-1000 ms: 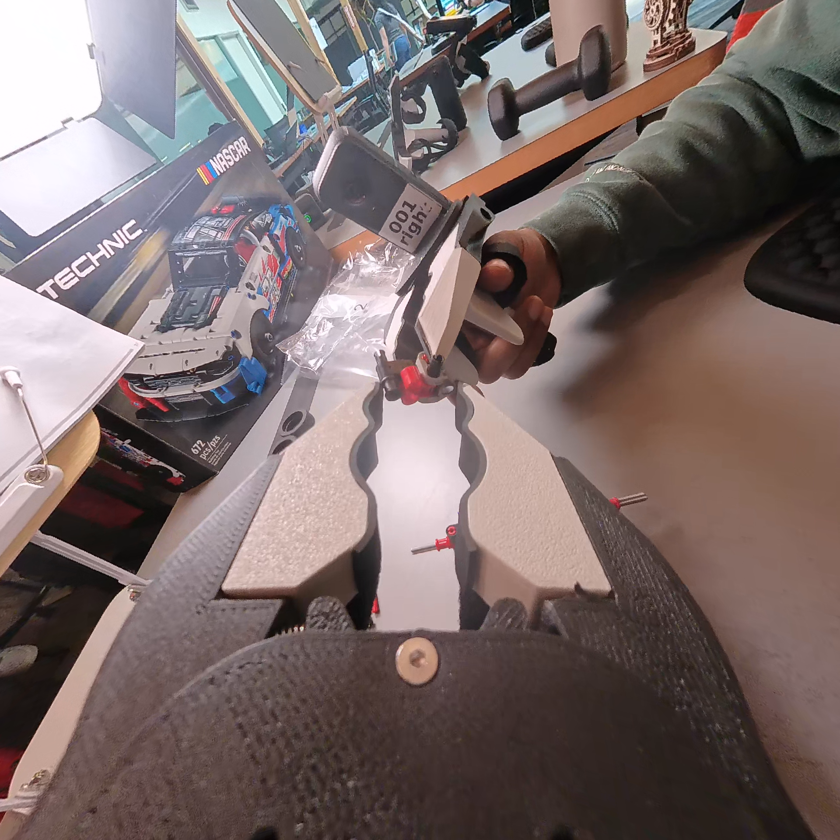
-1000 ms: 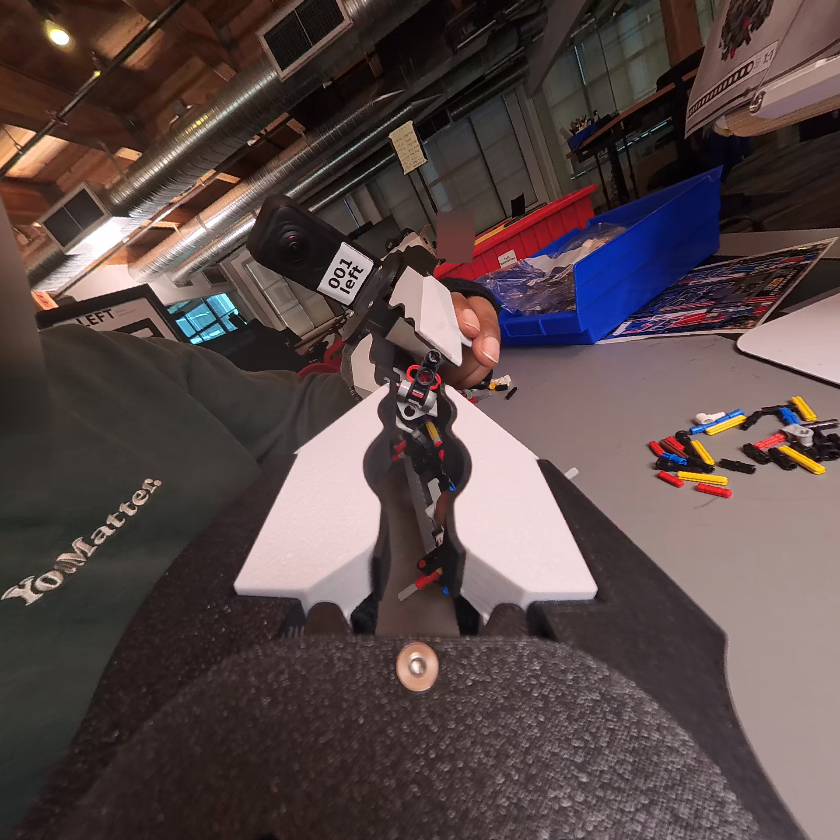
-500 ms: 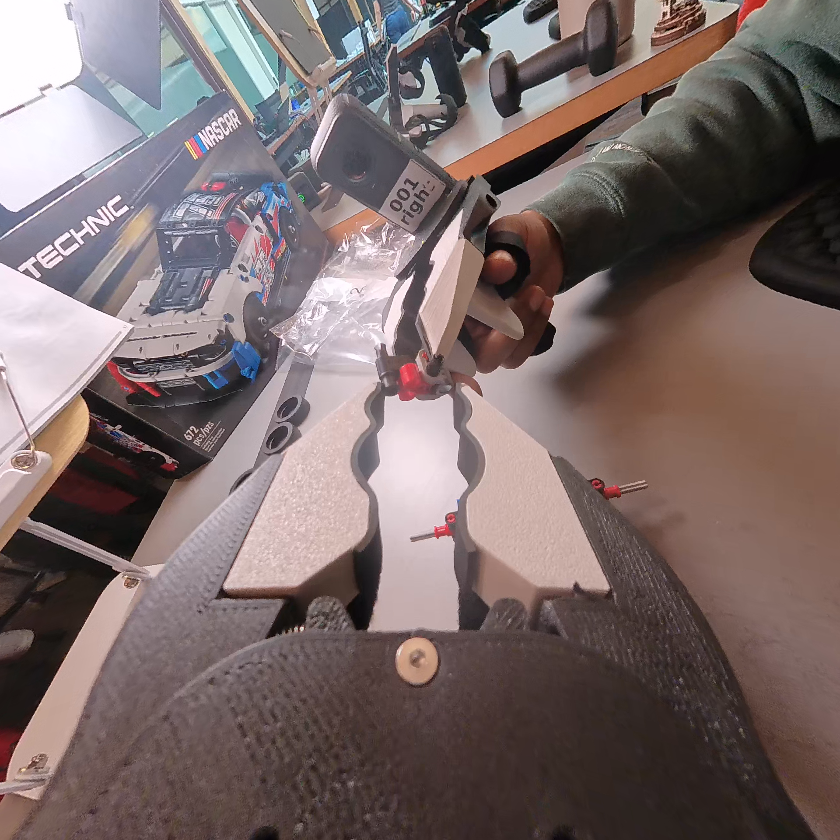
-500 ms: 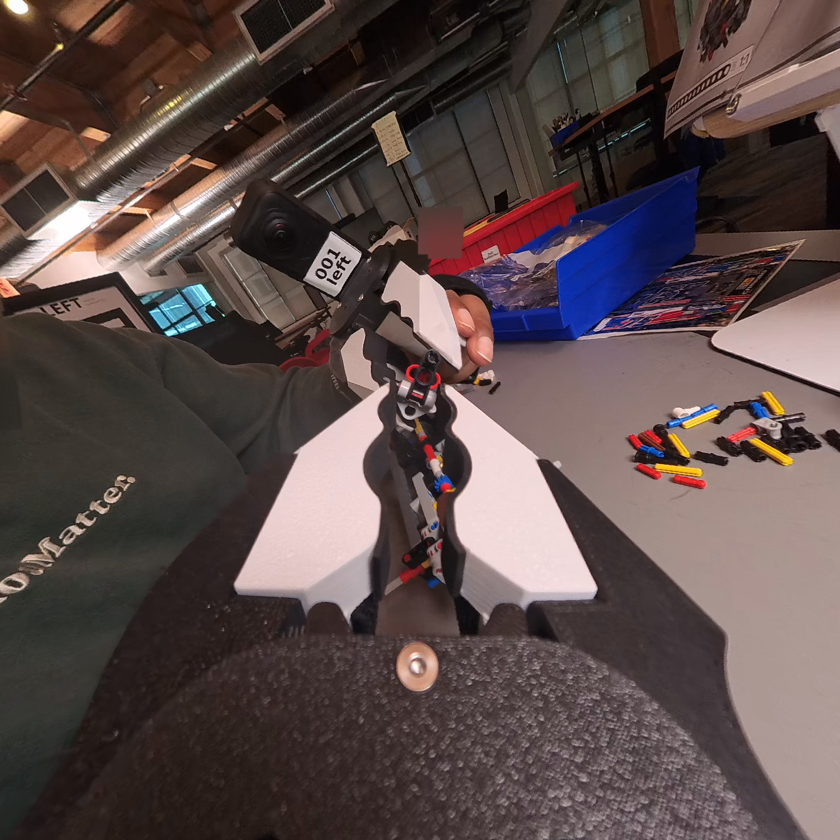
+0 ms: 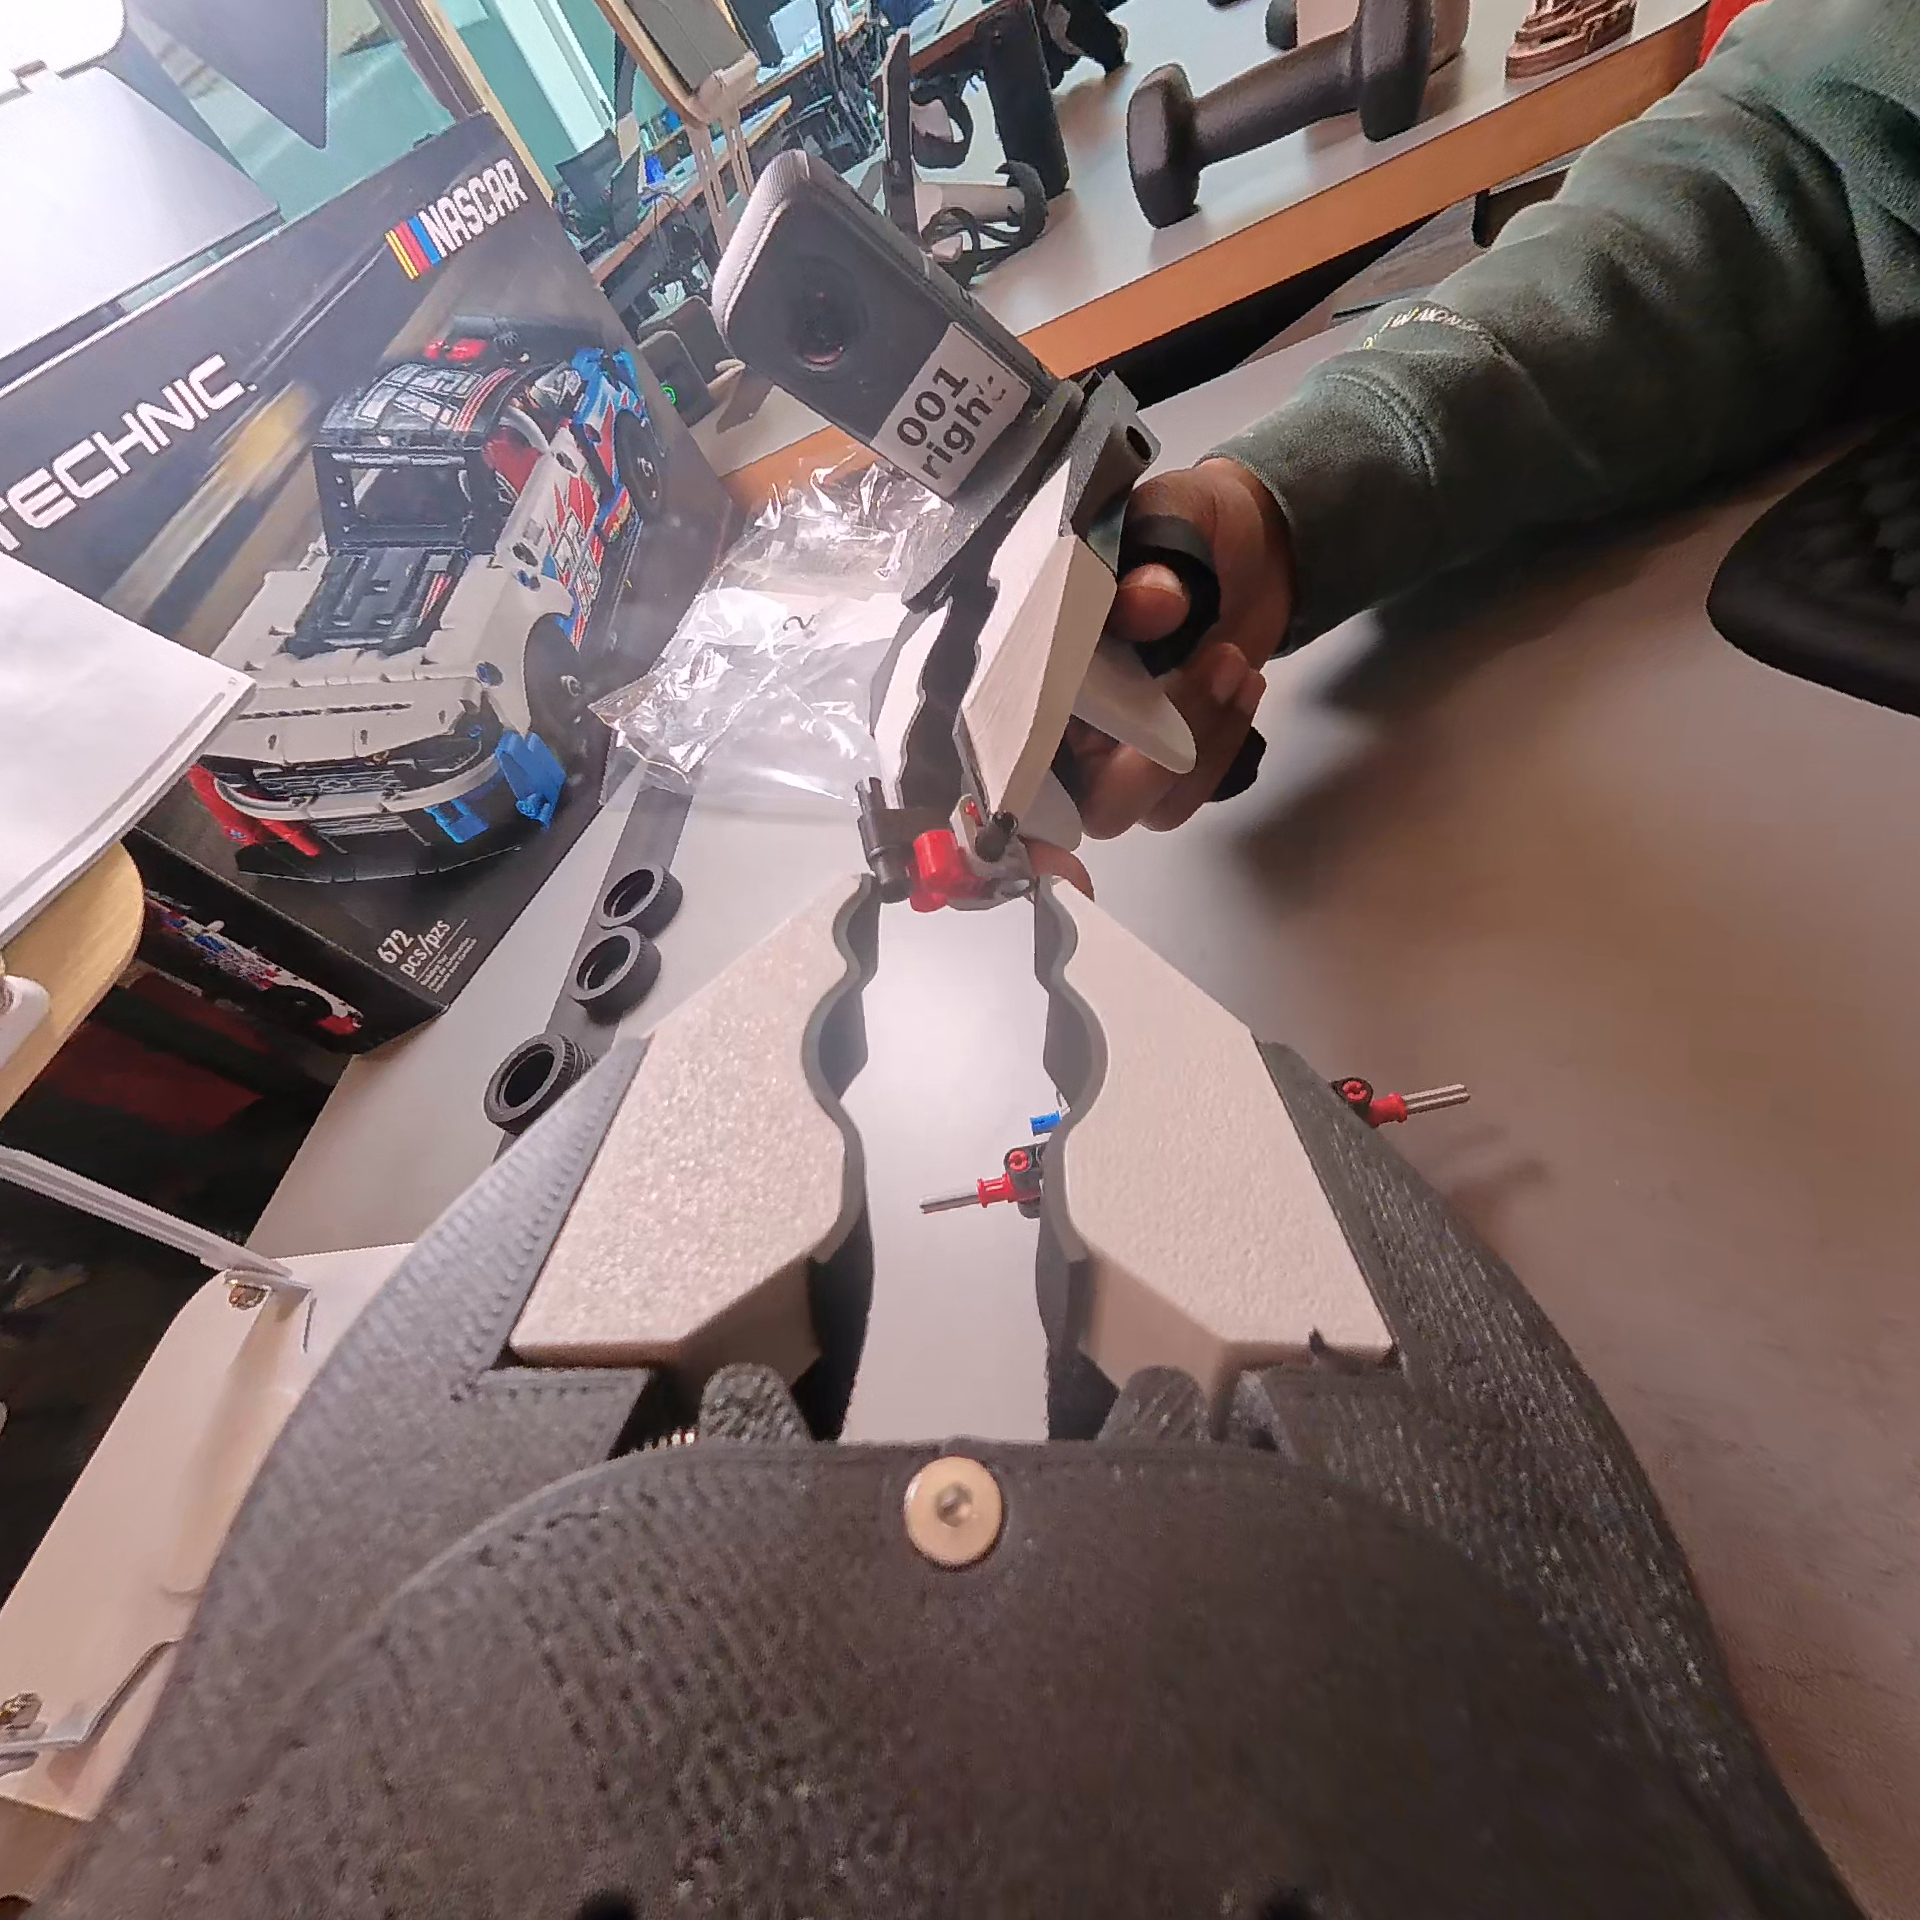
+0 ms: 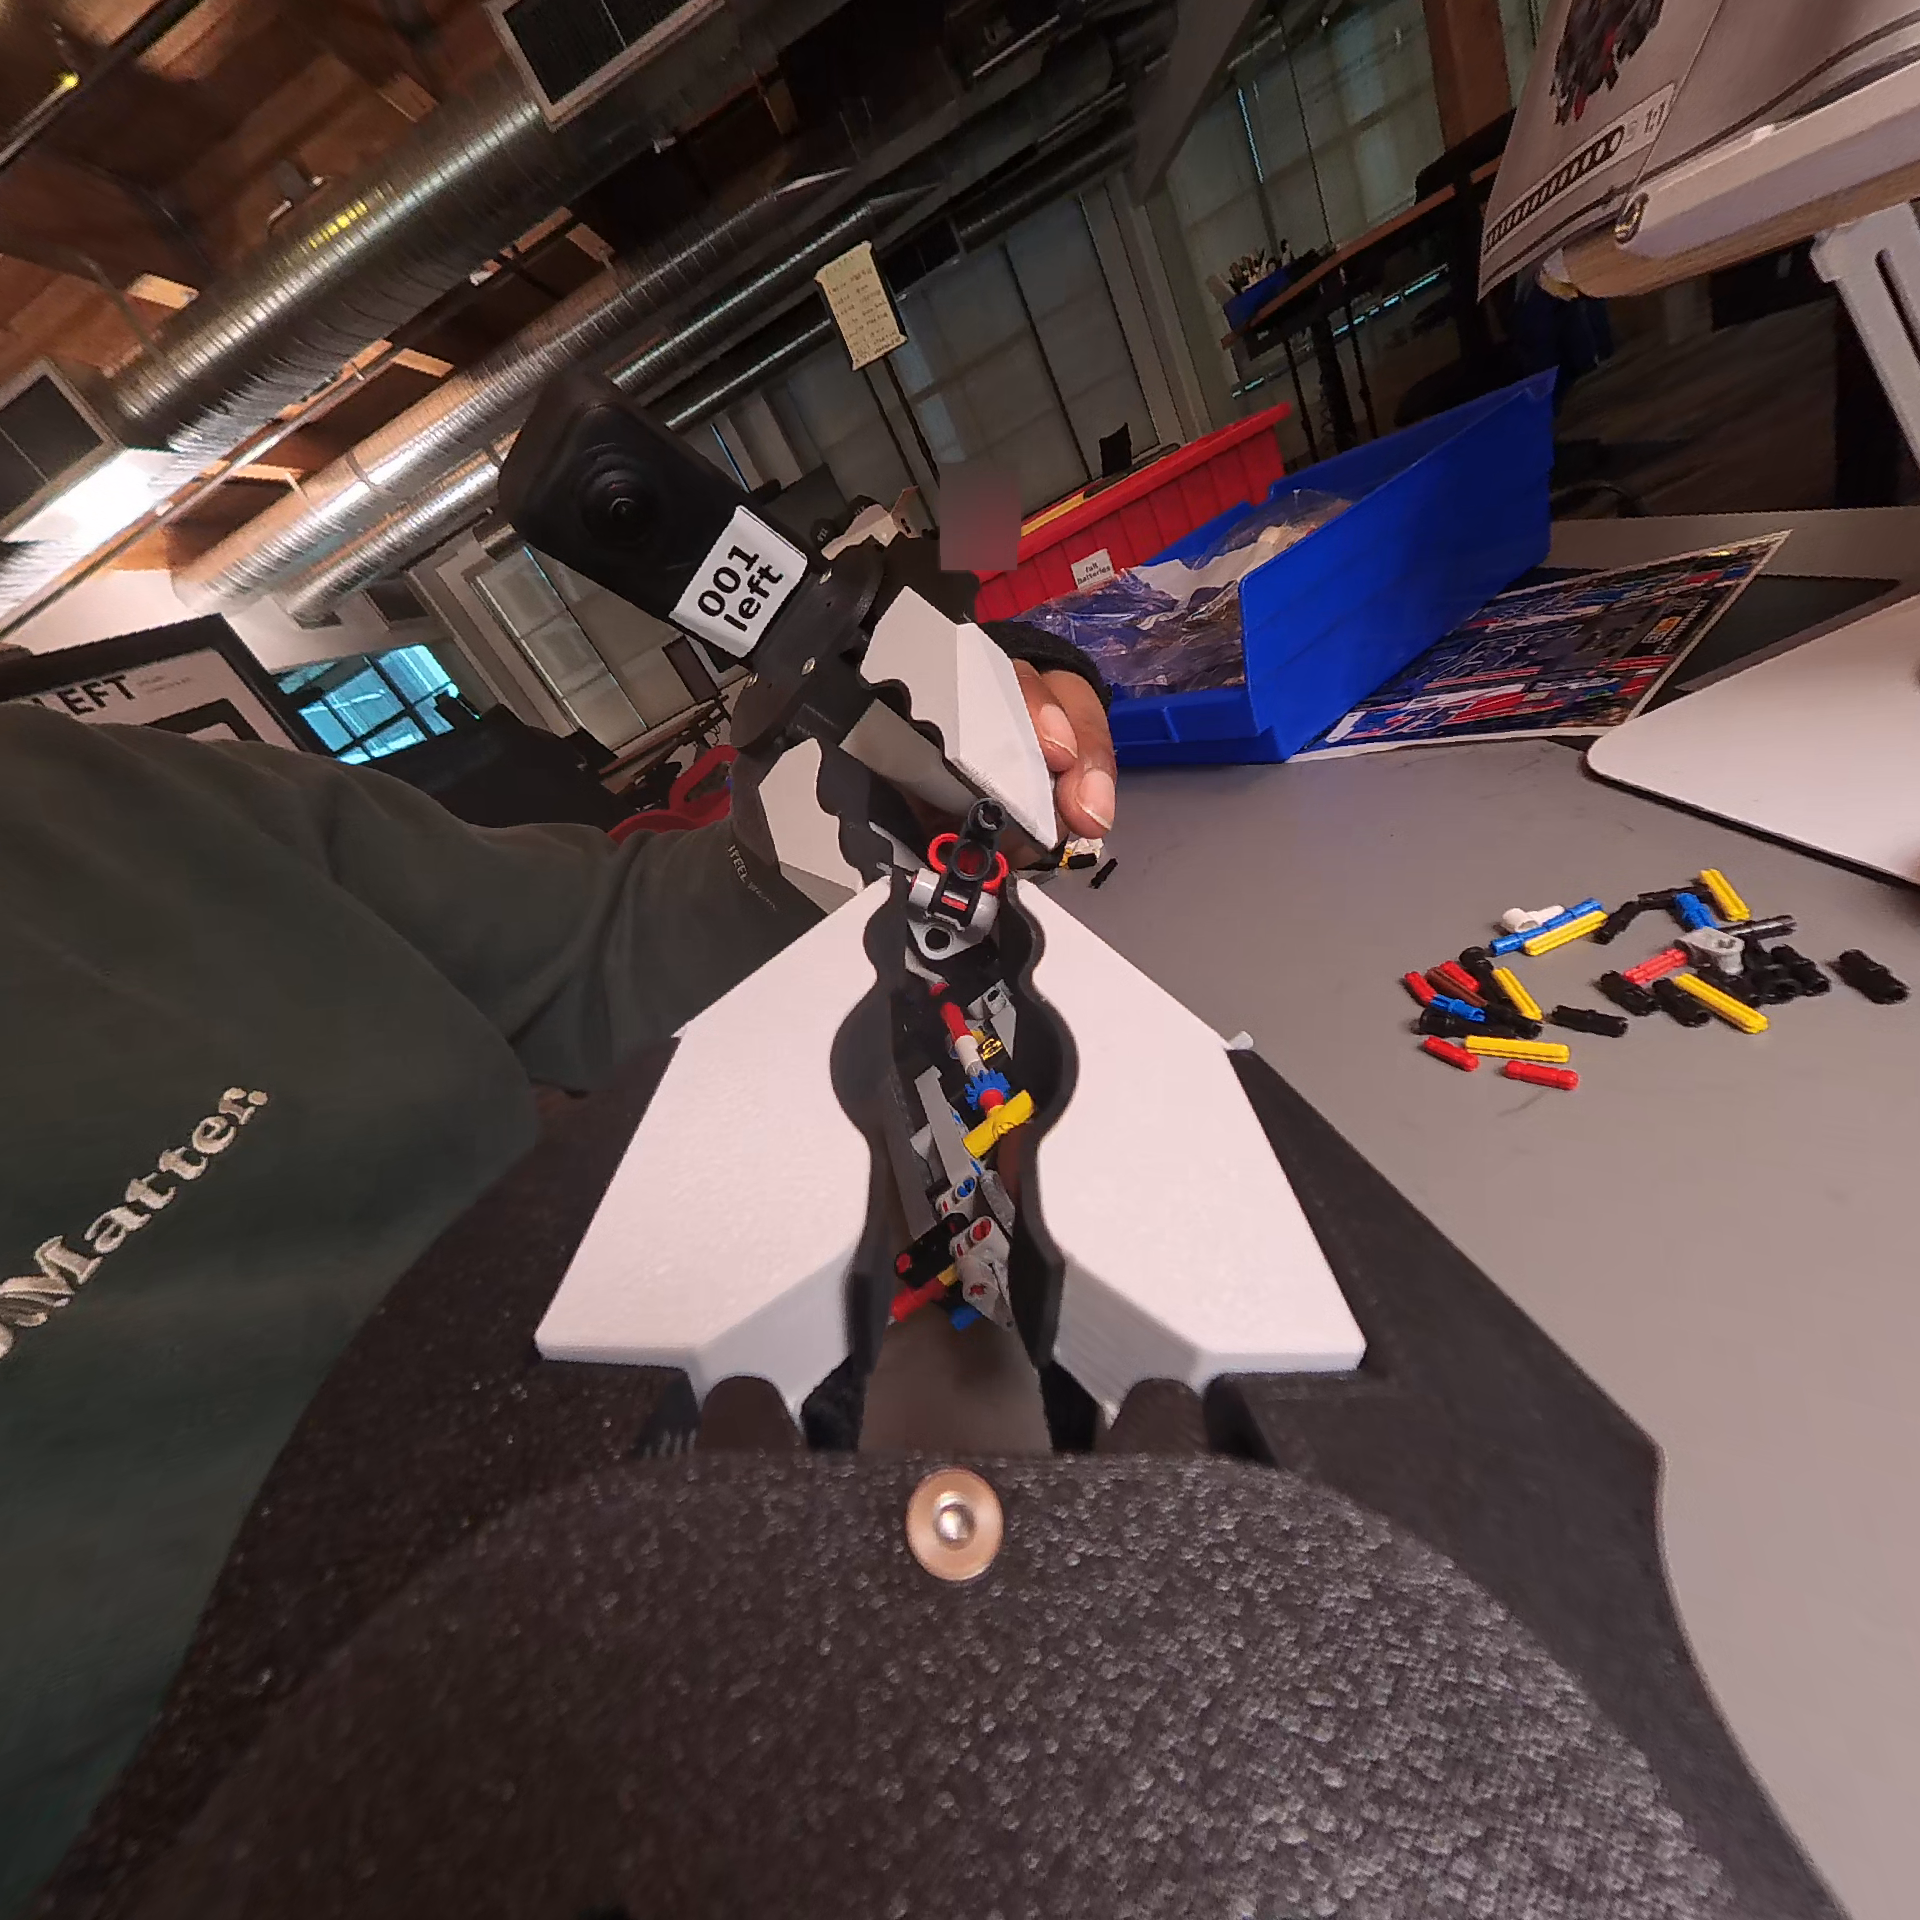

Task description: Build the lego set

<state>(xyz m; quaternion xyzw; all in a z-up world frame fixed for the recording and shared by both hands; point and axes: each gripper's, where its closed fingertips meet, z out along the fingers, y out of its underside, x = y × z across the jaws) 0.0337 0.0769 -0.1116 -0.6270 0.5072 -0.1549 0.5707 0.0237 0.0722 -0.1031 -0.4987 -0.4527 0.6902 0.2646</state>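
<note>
A small lego sub-assembly (image 5: 940, 857) of red, grey and black parts is held in the air between the two grippers; it also shows in the right wrist view (image 6: 954, 896). My right gripper (image 6: 951, 909) is shut on it at the fingertips, and is seen from outside in the left wrist view (image 5: 977, 826). My left gripper (image 5: 954, 899) is open, its tips on either side of the piece just below it. A longer multicoloured lego assembly (image 6: 971, 1132) shows through the gap between my right fingers; I cannot tell whether it is held.
The lego set box (image 5: 416, 520), a clear plastic bag (image 5: 769, 665) and three black tyres (image 5: 613, 966) lie at left. Red axle pins (image 5: 987, 1190) lie on the grey table. Loose coloured pins (image 6: 1621, 987), a blue bin (image 6: 1382, 613) and a printed sheet (image 6: 1558, 655) are at right. My two grippers' fingertips are within a few centimetres of each other.
Both grippers have stayed tip to tip at the small piece. The pair has shifted slightly, so more of the table and the tyres show now.
</note>
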